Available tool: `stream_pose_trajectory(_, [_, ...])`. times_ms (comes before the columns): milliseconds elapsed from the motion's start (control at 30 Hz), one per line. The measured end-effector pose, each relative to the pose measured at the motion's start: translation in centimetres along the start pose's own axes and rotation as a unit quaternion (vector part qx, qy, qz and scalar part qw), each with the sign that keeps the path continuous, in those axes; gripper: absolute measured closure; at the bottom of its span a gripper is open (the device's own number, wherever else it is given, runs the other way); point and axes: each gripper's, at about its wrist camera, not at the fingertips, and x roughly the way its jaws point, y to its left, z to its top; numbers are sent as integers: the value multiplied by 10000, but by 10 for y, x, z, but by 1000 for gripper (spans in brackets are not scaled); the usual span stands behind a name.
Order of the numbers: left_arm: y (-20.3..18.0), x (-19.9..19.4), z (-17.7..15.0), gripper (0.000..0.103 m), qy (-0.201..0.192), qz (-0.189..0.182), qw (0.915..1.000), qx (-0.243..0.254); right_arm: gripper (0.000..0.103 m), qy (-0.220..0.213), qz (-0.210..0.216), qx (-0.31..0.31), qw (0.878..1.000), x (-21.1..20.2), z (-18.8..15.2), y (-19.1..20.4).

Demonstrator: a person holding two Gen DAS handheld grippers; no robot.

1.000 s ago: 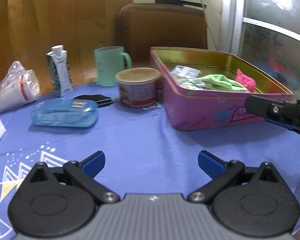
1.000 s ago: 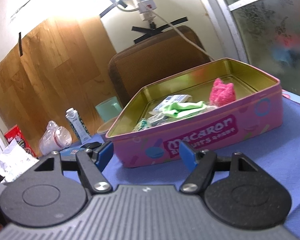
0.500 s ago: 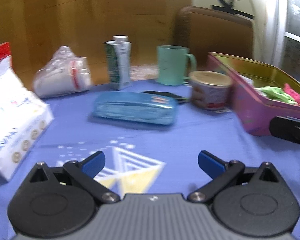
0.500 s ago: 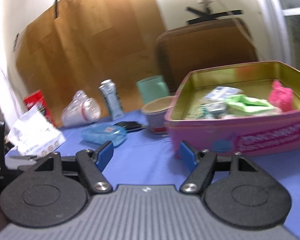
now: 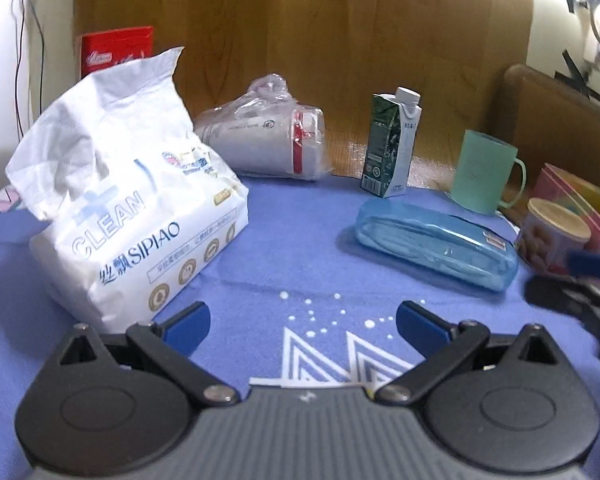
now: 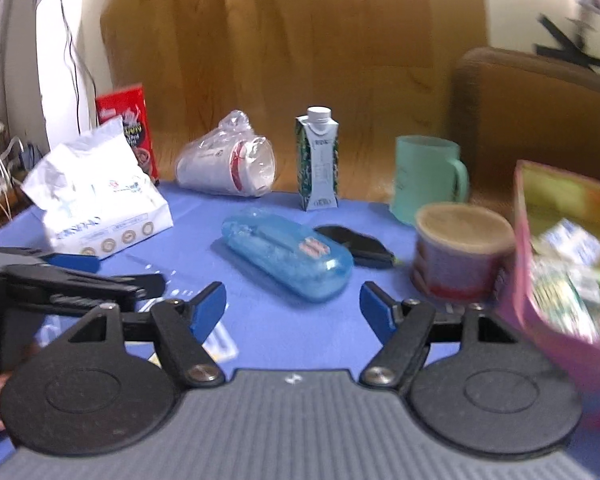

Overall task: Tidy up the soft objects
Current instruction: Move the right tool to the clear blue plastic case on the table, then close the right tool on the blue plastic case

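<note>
Tissue pack [image 5: 132,216] beside empty left gripper [image 5: 302,320]

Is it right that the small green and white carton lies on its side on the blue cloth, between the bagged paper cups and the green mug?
Not quite. The carton stands upright, its white cap on top, as the right wrist view shows plainly. The rest holds: it is on the blue cloth, between the bagged paper cups, which do lie on their side, and the green mug.
</note>
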Motion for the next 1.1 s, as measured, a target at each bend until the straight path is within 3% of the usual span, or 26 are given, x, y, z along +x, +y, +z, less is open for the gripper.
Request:
stream_pose_trajectory(133, [4,-3,-2,0,-71,-36,9999,-132,19,-11,-42,-514,9987,35,18,6])
stream_pose_trajectory(267, [9,-2,-1,0,-48,-118,9995,-302,17,312,70,-980,9947,74,25,9])
stream_pose_trajectory(367, [12,0,-1,0,-49,-172,9991,-379,33,584,7,-1184,9913,88,21,9])
stream_pose_trajectory(467, [11,0,0,0,-79,-232,9990,-373,45,579,140,-1251,9904,68,16,11])
stream_pose_trajectory(800, [-4,-12,-2,0,-276,-558,9981,5,46,486,359,-1242,9904,-58,-43,0])
stream_pose_trajectory(900, [-13,-15,-4,0,-123,-1051,9944,54,43,378,126,-1236,9915,-92,-63,-6])
stream_pose_trajectory(1000, [-29,-21,-5,0,-2,-1739,9847,120,36,467,-30,-806,9956,-112,-79,-17])
stream_pose_trajectory(1100, [-53,-29,-8,0,30,-2127,9766,323,34,504,-103,-511,9974,-121,-92,-23])
